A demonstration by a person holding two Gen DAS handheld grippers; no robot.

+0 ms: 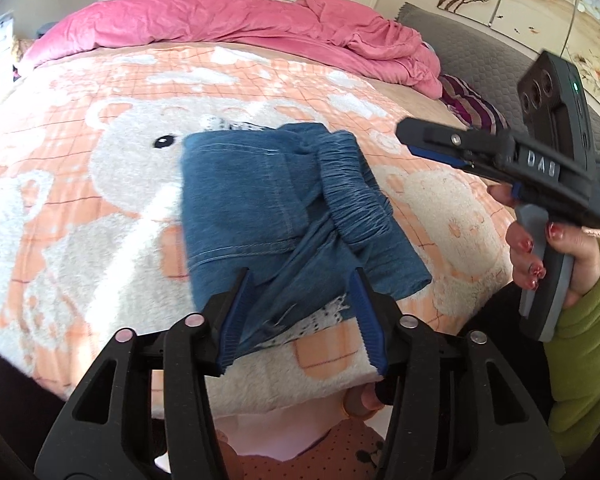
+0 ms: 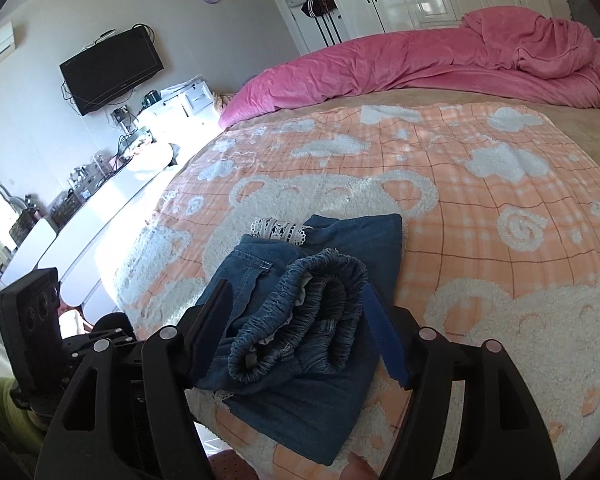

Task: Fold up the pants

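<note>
Pants [image 1: 284, 208] folded, beyond open fingers [image 1: 364, 312]

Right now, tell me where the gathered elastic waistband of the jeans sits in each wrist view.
Left wrist: the waistband runs diagonally just right of centre, above the open left gripper.
Right wrist: it curls in a loop at lower centre, between the open right gripper's fingers.
Shared landmark: the pink duvet behind.

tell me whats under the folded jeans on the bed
The jeans lie on an orange bear-print blanket. White lace trim pokes out at one edge; anything else beneath is covered.
</note>
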